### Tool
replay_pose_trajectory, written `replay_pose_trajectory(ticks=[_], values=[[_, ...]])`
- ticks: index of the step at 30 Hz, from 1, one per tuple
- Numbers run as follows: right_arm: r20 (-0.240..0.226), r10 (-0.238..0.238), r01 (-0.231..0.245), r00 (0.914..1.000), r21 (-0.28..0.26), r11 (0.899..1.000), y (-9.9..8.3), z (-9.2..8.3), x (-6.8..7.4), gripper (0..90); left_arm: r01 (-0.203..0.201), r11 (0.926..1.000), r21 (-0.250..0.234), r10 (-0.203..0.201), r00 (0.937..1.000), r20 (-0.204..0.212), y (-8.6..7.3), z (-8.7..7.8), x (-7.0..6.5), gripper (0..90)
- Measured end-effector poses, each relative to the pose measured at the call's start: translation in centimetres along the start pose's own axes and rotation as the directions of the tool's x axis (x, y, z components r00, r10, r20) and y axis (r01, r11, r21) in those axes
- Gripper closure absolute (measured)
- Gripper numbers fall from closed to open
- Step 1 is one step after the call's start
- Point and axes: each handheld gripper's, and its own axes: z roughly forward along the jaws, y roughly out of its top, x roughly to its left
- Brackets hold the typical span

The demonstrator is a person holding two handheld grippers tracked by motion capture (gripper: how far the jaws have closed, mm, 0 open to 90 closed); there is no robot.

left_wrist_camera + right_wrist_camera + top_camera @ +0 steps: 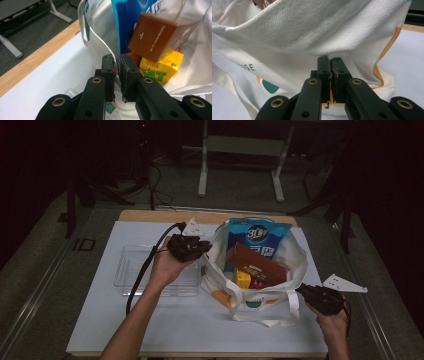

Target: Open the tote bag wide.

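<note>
I have both grippers clenched on the canvas tote bag (260, 290) at counter (150, 330) centre, left gripper (117, 75) pinching its nine-o'clock rim, right gripper (331, 77) its four-o'clock side; uneven pulling could tip out the brown box (257, 265).

The tabletop (150, 215) is made of light wood, and a big white sheet (165, 320) covers nearly all of it (just a strip of wood shows at the far edge). A clear plastic tray (131, 270) lies on the sheet at the left side. Just beside the tray, to the right, a white cloth bag (290, 265) sits on the sheet with its mouth wide open.
</note>
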Motion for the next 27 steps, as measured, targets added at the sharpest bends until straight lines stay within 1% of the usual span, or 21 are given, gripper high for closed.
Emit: replay_pose_trajectory(ticks=[3, 5, 6, 8, 10, 14, 16, 18, 20, 23, 25, 27], values=[[0.007, -0.002, 0.002, 1.0, 0.021, 1.0, -0.5, 0.4, -0.1, 86.7, -0.008, 0.9998, 0.021, 0.007, 1.0, 0.002, -0.2, 0.6, -0.1, 82.8], [0.007, 0.0, 0.0, 1.0, 0.027, 1.0, -0.7, 0.5, -0.1, 86.7, -0.007, 0.9997, 0.024, 0.007, 1.0, -0.002, -0.3, 0.8, -0.2, 83.0], [0.008, 0.001, -0.001, 1.0, 0.031, 1.0, -0.9, 0.6, -0.2, 86.8, -0.005, 0.9995, 0.031, 0.005, 1.0, 0.0, -0.5, 1.3, -0.3, 83.0], [0.006, 0.015, -0.016, 0.9999, 0.048, 0.999, -1.5, 0.9, -0.4, 87.0, -0.007, 0.9992, 0.039, 0.007, 1.0, 0.003, -0.6, 1.6, -0.4, 83.5], [0.006, 0.02, -0.02, 0.9998, 0.059, 0.998, -1.8, 1.2, -0.6, 87.0, -0.013, 0.9986, 0.051, 0.013, 0.9999, 0.001, -0.7, 2.0, -0.6, 83.9], [0.01, 0.031, -0.031, 0.9995, 0.081, 0.996, -2.5, 1.7, -0.9, 87.2, -0.013, 0.998, 0.061, 0.013, 0.9999, 0.006, -0.9, 2.8, -0.9, 84.0], [0.011, 0.041, -0.041, 0.9991, 0.092, 0.995, -2.8, 1.9, -1.0, 87.4, -0.021, 0.9971, 0.074, 0.02, 0.9997, 0.009, -1.0, 3.2, -1.1, 84.2], [0.014, 0.042, -0.043, 0.999, 0.104, 0.994, -3.1, 2.1, -1.1, 87.5, -0.038, 0.9947, 0.095, 0.037, 0.9993, 0.01, -1.2, 3.8, -1.4, 84.2], [0.018, 0.042, -0.044, 0.9989, 0.12, 0.992, -3.4, 2.3, -1.1, 87.7, -0.042, 0.9927, 0.113, 0.04, 0.9991, 0.015, -1.4, 4.3, -1.6, 84.2], [0.029, 0.047, -0.051, 0.9984, 0.152, 0.987, -3.9, 2.7, -1.2, 88.2, -0.025, 0.9925, 0.12, 0.022, 0.9995, 0.023, -1.9, 4.9, -1.4, 84.2], [0.039, 0.044, -0.051, 0.9982, 0.175, 0.983, -4.1, 3.0, -1.2, 88.8, -0.02, 0.9921, 0.124, 0.017, 0.9996, 0.024, -2.0, 5.2, -1.4, 84.2], [0.051, 0.04, -0.05, 0.9979, 0.209, 0.977, -4.4, 3.3, -1.3, 89.2, -0.022, 0.991, 0.132, 0.02, 0.9996, 0.022, -2.2, 5.4, -1.4, 84.1]])
